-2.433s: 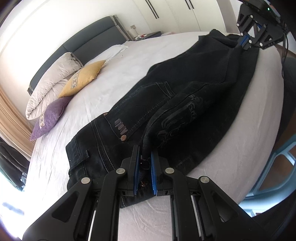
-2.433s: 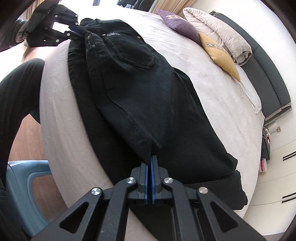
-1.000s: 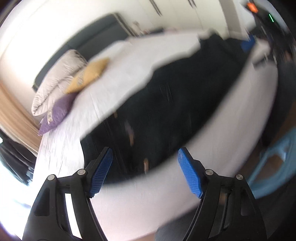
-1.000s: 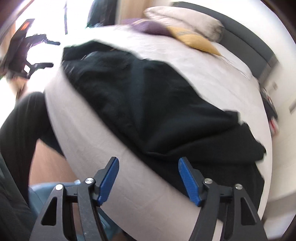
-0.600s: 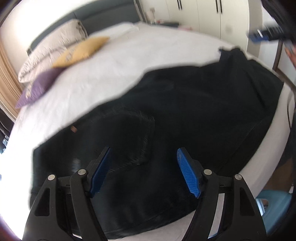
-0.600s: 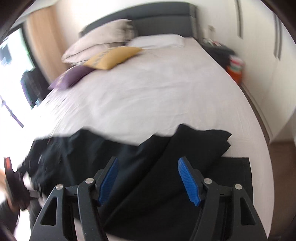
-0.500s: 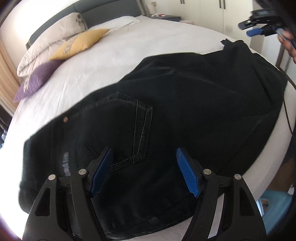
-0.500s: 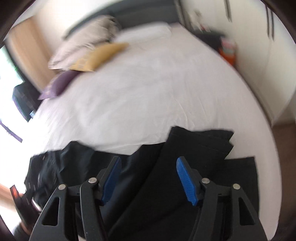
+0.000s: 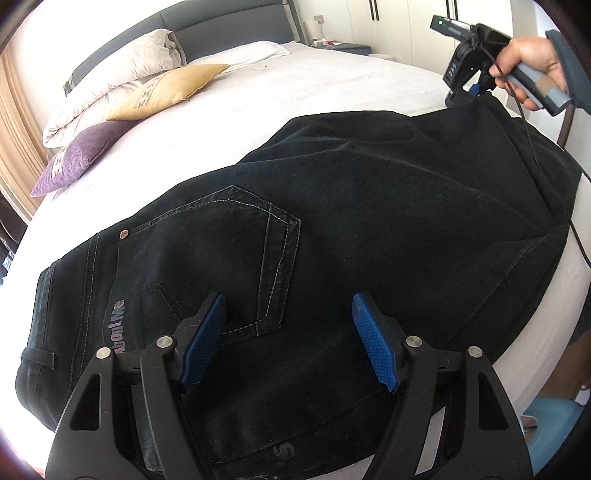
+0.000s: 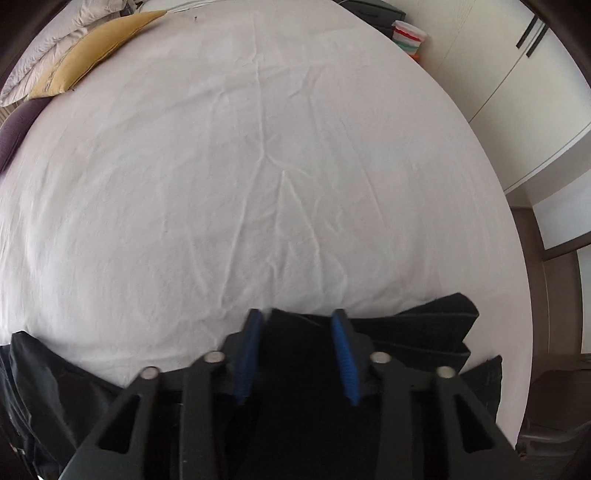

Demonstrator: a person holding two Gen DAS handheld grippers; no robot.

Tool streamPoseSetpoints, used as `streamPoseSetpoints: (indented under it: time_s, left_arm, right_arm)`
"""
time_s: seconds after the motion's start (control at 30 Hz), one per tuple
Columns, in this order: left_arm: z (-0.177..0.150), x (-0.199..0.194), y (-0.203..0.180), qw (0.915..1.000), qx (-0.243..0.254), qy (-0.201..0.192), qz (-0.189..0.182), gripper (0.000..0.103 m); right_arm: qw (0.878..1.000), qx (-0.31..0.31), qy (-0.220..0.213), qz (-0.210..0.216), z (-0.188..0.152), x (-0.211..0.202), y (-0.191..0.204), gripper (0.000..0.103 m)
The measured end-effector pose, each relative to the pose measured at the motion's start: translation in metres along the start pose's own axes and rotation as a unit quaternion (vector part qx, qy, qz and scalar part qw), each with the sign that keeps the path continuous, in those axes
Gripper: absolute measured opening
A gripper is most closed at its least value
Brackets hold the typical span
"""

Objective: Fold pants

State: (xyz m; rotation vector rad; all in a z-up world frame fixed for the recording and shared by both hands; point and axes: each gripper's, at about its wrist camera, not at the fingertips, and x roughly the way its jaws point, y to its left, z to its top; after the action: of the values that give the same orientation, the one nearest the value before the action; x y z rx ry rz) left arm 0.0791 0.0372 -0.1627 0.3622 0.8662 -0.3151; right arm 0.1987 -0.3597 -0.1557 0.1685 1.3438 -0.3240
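The left claw is gaping wide and gripping nothing, hovering over the pants' seat. The right claw is standing half open astride the leg ends. The pants are lying on a white bed; pillows and a grey headboard are sitting beyond, wardrobes rightward.

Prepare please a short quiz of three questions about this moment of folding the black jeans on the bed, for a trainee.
1. True or false: the left gripper is shut on the black jeans.
2. Which cushion lies nearer the headboard: A) yellow cushion, B) purple cushion?
3. Fill in: the right gripper is open at the jeans' ____ end.

Key:
1. False; its jaws stand wide open above the back pocket.
2. A.
3. Leg-hem; fabric lies between the blue fingers.
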Motion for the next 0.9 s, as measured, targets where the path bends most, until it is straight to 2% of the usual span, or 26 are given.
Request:
streamPoseSetpoints:
  time_s: [0.03,0.13,0.33,0.4,0.47,0.5,0.6,0.67,0.77,0.83,0.9]
  left_arm:
    - [0.0,0.0,0.0,1.0,0.0,-0.001,0.0,0.07]
    - [-0.003,-0.001,0.0,1.0,-0.002,-0.005,0.001,0.07]
    - [-0.006,-0.006,0.002,1.0,-0.003,-0.002,0.004,0.07]
    - [-0.005,-0.007,0.001,1.0,-0.005,0.0,0.007,0.07]
    - [-0.005,-0.007,0.0,0.9999,-0.007,0.0,0.011,0.07]
    - [-0.005,-0.007,-0.001,0.9999,-0.009,0.0,0.013,0.07]
    - [-0.004,-0.007,-0.003,0.9997,-0.014,0.001,0.019,0.071]
    - [-0.002,-0.006,-0.004,0.9996,-0.018,0.003,0.023,0.072]
    - [0.001,-0.005,-0.007,0.9992,-0.023,0.006,0.031,0.074]
    - [0.004,-0.003,-0.01,0.999,-0.022,0.009,0.038,0.075]
    - [0.006,-0.001,-0.012,0.9987,-0.024,0.011,0.044,0.076]
  right_arm:
    - [1.0,0.0,-0.002,0.002,-0.001,-0.002,-0.002,0.016]
    - [1.0,0.006,-0.013,0.017,-0.006,-0.009,-0.01,0.01]
    - [0.994,0.043,-0.079,0.07,-0.025,-0.05,-0.042,0.009]
    - [0.985,0.063,-0.12,0.107,-0.041,-0.075,-0.062,0.008]
    - [0.979,0.079,-0.15,0.114,-0.055,-0.094,-0.08,0.008]
    - [0.972,0.091,-0.171,0.13,-0.07,-0.107,-0.094,0.008]
    - [0.959,0.136,-0.209,0.135,-0.117,-0.127,-0.141,0.008]
    - [0.951,0.175,-0.209,0.143,-0.141,-0.121,-0.172,0.008]
    - [0.94,0.239,-0.181,0.164,-0.187,-0.091,-0.21,0.008]
    - [0.935,0.266,-0.159,0.174,-0.214,-0.068,-0.22,0.008]
    - [0.935,0.27,-0.154,0.173,-0.225,-0.054,-0.22,0.008]
